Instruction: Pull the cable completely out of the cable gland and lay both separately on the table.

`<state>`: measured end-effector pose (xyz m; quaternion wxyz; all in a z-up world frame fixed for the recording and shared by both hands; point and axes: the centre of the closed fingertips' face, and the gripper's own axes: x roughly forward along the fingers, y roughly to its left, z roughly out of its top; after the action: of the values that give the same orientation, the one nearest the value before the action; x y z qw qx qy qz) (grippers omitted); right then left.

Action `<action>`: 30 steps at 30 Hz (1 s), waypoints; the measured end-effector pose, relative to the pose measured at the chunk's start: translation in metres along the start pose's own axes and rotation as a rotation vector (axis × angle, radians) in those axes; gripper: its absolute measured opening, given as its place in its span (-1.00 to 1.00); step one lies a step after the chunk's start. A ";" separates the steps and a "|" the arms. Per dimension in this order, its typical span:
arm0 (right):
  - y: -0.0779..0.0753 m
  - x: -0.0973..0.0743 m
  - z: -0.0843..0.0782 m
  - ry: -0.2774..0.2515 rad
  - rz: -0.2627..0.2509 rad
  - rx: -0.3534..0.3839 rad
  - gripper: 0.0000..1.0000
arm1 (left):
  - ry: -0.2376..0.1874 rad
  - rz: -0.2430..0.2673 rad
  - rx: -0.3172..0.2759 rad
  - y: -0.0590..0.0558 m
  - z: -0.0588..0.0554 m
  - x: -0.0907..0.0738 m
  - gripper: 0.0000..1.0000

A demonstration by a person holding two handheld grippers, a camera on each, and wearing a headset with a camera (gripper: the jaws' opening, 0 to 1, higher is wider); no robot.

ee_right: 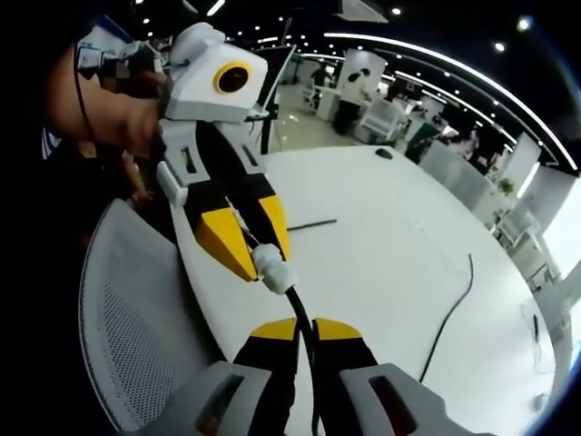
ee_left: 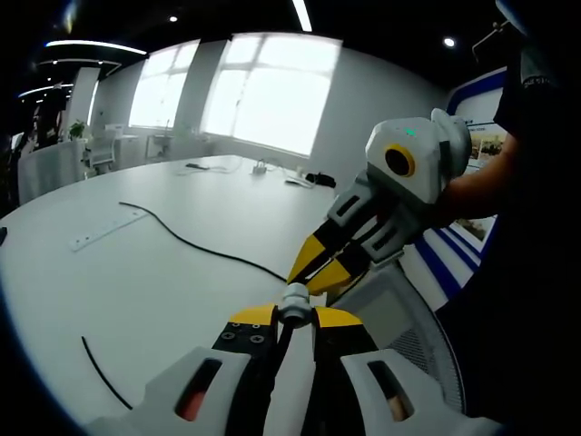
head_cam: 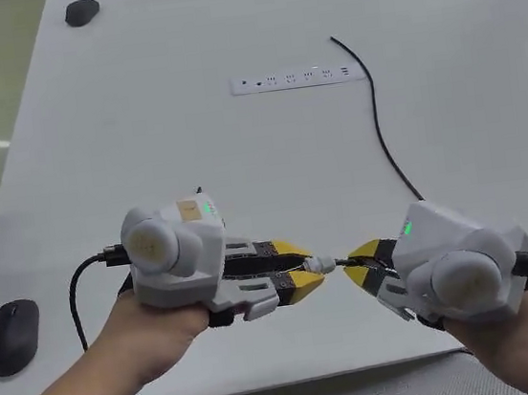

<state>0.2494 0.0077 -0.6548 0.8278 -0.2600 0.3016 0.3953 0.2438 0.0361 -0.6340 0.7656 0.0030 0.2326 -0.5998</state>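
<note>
The small white cable gland [head_cam: 321, 265] hangs just above the table's near edge, between the two grippers. My left gripper [head_cam: 302, 272] comes in from the left and is shut on the gland [ee_left: 292, 303], which sits between its yellow tips. From the gland a thin black cable [head_cam: 346, 265] runs right into my right gripper [head_cam: 360, 261], which is shut on it. In the right gripper view the cable [ee_right: 303, 329] passes between my own jaws and up to the gland [ee_right: 272, 268], which the left gripper [ee_right: 250, 241] grips. The two grippers face each other, tips close together.
A white power strip [head_cam: 298, 79] lies mid-table with a black cord [head_cam: 379, 135] running toward the right gripper. One dark mouse [head_cam: 11, 334] sits at the near left, another mouse [head_cam: 81, 12] at the far left. The table's front edge [head_cam: 297, 384] lies just below the grippers.
</note>
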 end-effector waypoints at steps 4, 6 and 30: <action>-0.005 0.000 -0.009 0.004 -0.013 0.058 -1.00 | -0.001 0.002 0.000 0.000 0.002 0.000 -0.71; -0.009 0.000 -0.014 0.010 -0.024 0.086 -1.00 | 0.002 0.002 0.004 0.000 0.002 0.001 -0.71; -0.038 0.011 -0.093 0.082 -0.095 0.682 -1.00 | -0.002 0.003 0.002 -0.002 0.009 0.003 -0.71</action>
<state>0.2585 -0.0705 -0.7187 0.8718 0.0021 0.4367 0.2219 0.2452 0.0303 -0.6265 0.7666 0.0034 0.2313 -0.5990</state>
